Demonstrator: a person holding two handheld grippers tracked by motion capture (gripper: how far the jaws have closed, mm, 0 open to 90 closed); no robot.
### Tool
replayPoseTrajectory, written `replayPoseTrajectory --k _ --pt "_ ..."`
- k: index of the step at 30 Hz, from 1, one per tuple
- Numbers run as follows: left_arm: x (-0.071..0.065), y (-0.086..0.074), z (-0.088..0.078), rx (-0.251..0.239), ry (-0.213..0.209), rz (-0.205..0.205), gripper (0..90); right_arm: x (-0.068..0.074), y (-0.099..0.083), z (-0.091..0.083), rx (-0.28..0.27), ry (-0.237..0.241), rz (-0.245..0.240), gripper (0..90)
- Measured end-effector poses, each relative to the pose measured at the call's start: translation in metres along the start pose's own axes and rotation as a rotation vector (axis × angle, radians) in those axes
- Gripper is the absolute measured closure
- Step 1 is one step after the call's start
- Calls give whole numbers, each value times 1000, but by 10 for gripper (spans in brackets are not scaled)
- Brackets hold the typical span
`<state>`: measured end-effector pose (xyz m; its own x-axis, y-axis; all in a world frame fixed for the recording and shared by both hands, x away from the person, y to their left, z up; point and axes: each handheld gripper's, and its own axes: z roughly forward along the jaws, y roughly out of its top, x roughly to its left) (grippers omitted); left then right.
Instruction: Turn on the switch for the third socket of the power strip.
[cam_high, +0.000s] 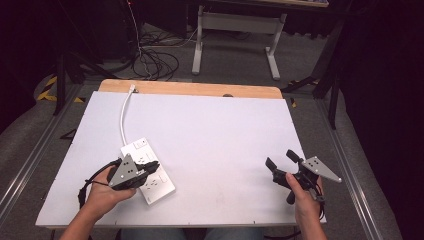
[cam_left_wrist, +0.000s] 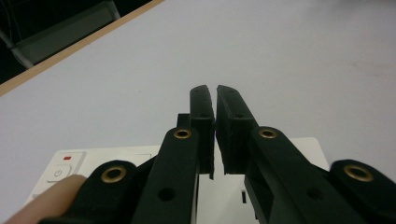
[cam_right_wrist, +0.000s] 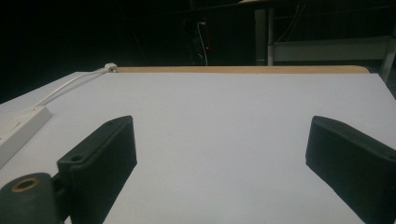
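Lying flat beneath the nearly closed, empty left hand-held gripper (cam_high: 150, 167), the white power strip (cam_high: 162, 186) looks rigid, light and slick, best pinched across its long edges, while the right hand-held gripper (cam_high: 281, 164) gapes wide, empty.

A power strip (cam_high: 148, 170) lies on the table (cam_high: 220, 135) toward 8 o'clock, its cord (cam_high: 123, 117) running to the far edge at 11. The left gripper (cam_high: 150, 167) sits over the strip; the right gripper (cam_high: 281, 160) is at 4 o'clock.
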<state>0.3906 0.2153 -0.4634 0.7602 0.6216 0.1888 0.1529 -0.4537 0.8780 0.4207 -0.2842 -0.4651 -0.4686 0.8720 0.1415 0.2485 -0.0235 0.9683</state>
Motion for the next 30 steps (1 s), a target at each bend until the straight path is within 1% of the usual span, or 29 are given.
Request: replayPoseTrajectory --k 4,8,13,15,17,30 --pt "-2 0 3 17 -9 22 853 0 0 0 1 0 0 90" --pt "-3 0 5 30 -12 29 852 0 0 0 1 -1 0 91" --pt "-4 0 7 53 -17 47 852 0 0 -2 -2 -4 -1 91" --pt "-4 0 9 61 -23 49 852 0 0 -2 -1 -6 1 91" --pt "-4 0 10 72 -29 60 851 0 0 -2 -1 -7 1 91" --pt "-8 0 17 121 -50 83 850 0 -1 -4 2 -9 -2 91"
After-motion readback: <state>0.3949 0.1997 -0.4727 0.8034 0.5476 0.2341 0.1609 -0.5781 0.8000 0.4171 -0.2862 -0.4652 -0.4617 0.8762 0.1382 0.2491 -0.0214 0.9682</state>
